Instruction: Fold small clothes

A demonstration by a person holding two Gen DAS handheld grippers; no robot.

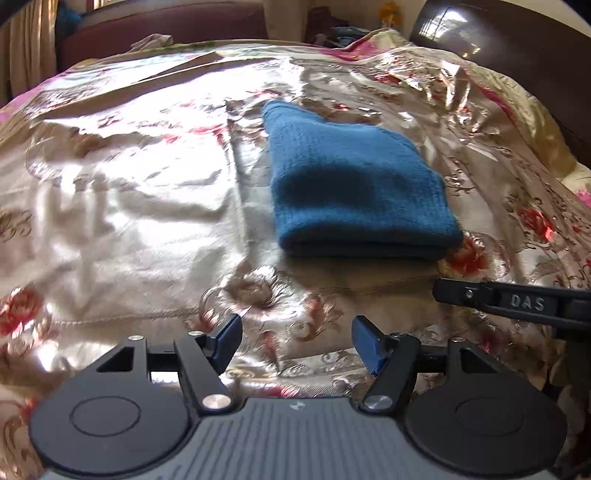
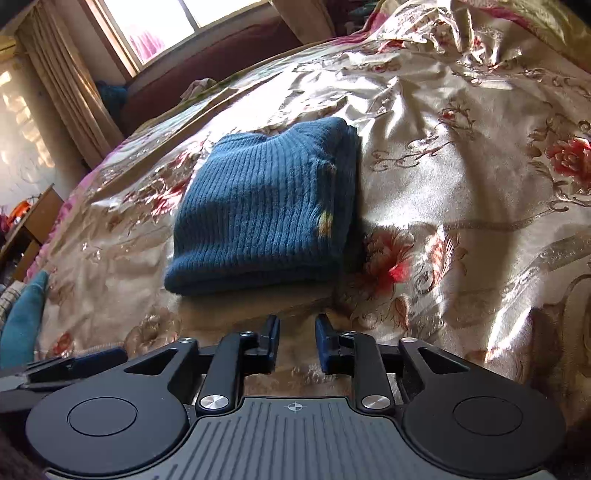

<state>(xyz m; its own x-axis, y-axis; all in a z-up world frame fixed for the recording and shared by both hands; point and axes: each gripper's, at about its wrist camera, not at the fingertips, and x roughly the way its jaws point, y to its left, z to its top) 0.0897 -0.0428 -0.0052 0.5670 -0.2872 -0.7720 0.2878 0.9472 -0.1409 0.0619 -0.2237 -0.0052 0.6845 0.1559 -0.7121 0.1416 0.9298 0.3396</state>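
The folded blue ribbed knit garment (image 2: 266, 210) lies finished on the shiny floral bedspread (image 2: 461, 177). The left gripper (image 1: 297, 341) and right gripper (image 2: 297, 343), fingers apart and empty, sit just short of its near fold and should back off without snagging it.

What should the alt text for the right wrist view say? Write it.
A folded blue knit garment lies on a shiny floral bedspread. The right gripper is just short of it, jaws open and empty. A window and curtain are behind the bed.
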